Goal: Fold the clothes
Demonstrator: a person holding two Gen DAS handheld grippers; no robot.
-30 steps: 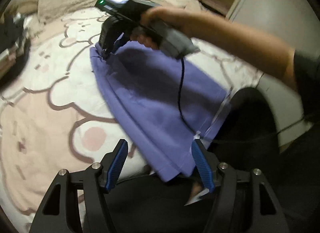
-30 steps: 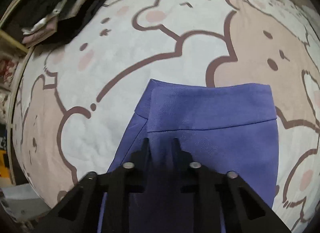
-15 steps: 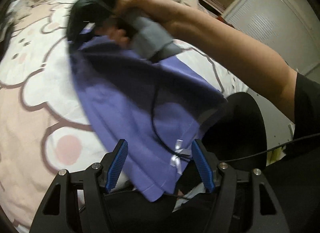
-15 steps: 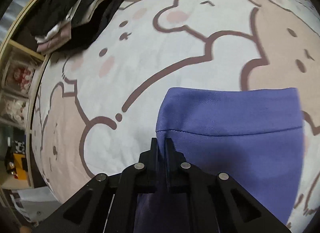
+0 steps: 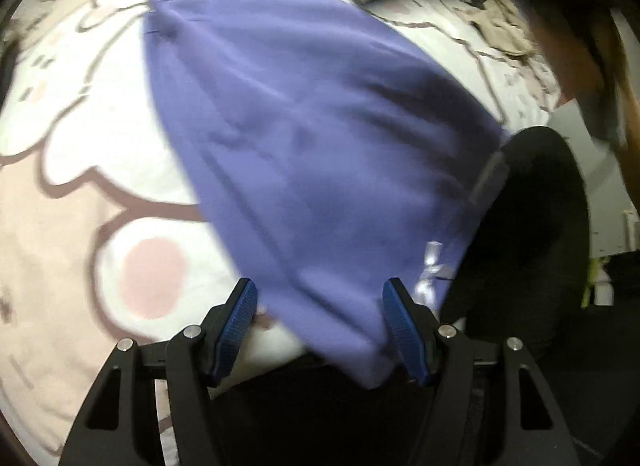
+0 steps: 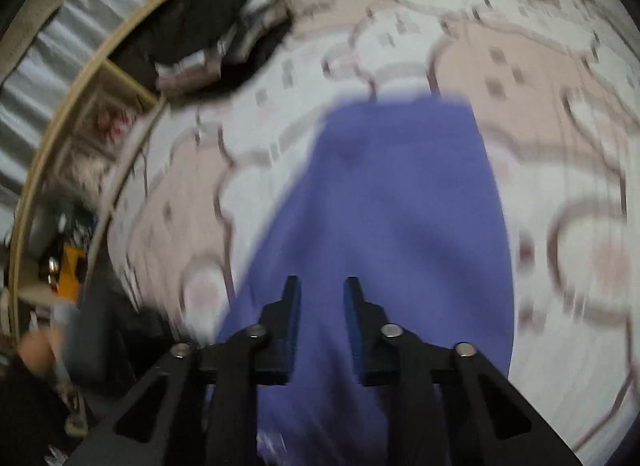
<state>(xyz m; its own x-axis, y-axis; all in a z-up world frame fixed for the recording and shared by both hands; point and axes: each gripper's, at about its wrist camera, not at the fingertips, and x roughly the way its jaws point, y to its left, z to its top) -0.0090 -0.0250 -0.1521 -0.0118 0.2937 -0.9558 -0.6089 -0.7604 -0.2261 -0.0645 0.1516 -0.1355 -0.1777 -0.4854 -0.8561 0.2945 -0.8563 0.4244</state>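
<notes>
Bear-print bed (image 5: 80, 201) — purple garment (image 5: 312, 137) atop

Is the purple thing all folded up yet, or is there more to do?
Partly. The purple garment lies doubled over on the bear-print bedspread. The right gripper is opening with nothing between its pads. The left gripper stands open around the near edge. Another fold probably remains.

A bear-print bedspread (image 6: 560, 169) lies beside wooden shelves (image 6: 92, 105).

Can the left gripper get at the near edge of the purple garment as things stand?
Probably yes. The left gripper stands open with the purple garment and its near edge already between the fingers, and nothing lies over it.
</notes>
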